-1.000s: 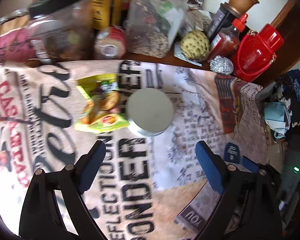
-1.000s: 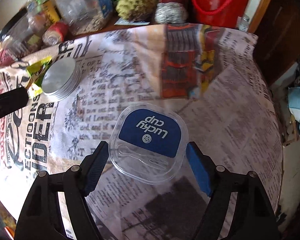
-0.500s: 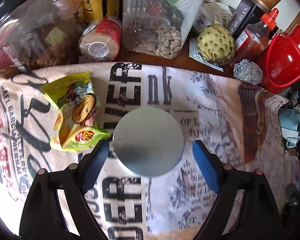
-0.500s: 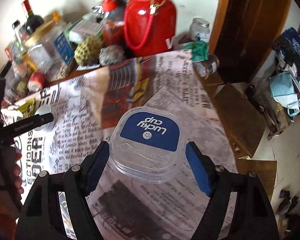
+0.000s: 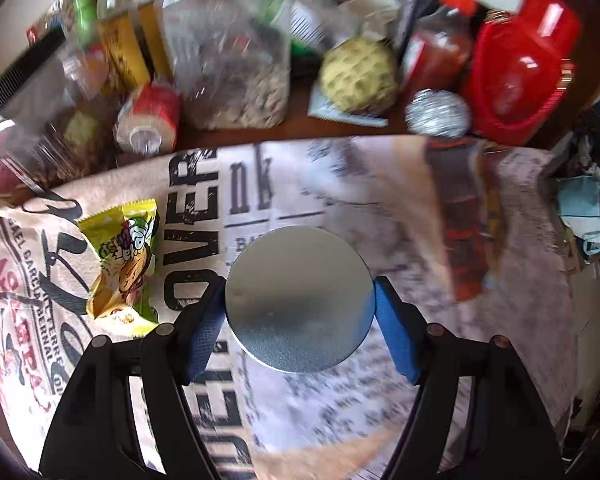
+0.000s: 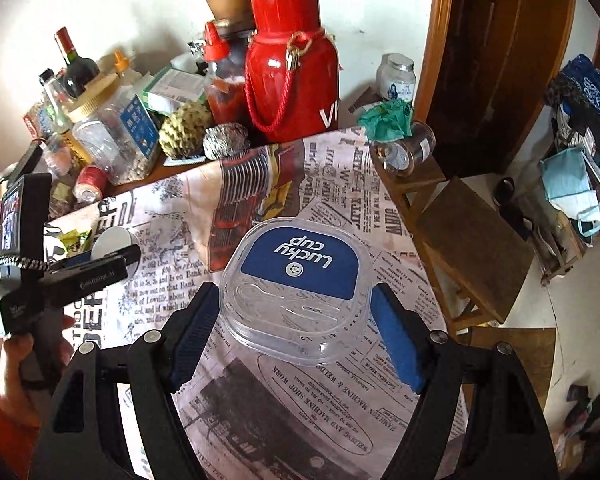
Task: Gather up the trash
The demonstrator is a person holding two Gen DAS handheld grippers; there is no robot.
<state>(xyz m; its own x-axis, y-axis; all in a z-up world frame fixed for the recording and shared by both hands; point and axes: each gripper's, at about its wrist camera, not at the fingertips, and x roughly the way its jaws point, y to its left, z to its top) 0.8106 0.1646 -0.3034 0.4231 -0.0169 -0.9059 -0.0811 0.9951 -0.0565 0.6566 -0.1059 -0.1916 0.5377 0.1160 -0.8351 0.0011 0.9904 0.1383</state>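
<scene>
- Clear lid (image 6: 296, 280) carries a blue label reading "Lucky cup", upside down in the right wrist view; a plastic spoon shape is moulded under it.
- Right gripper (image 6: 292, 320) has the lid clamped between both blue pads, jaws fairly wide, lid tilted and lifted clear of the cloth.
- Cloth (image 5: 380, 400) is newspaper-print: "OVER", "nk" in big black letters, "SHOP WORK" in small print near the right gripper.
- Red flask (image 6: 292, 64) shows white "V" at its base; it stands at the back by a sauce bottle (image 6: 220, 80).
- Round tin (image 5: 299, 300) has a plain silver top, no writing; it sits on the cloth.
- Left gripper (image 5: 299, 312) points steeply down, jaws closing around the tin; pads look right at its sides, contact on the right not certain.
- Yellow-green wrapper (image 5: 126, 268) with a cartoon lies flat just left of the tin; text unreadable.
- Hand (image 6: 32, 352) grips the left gripper's handle, orange sleeve at the frame edge.
</scene>
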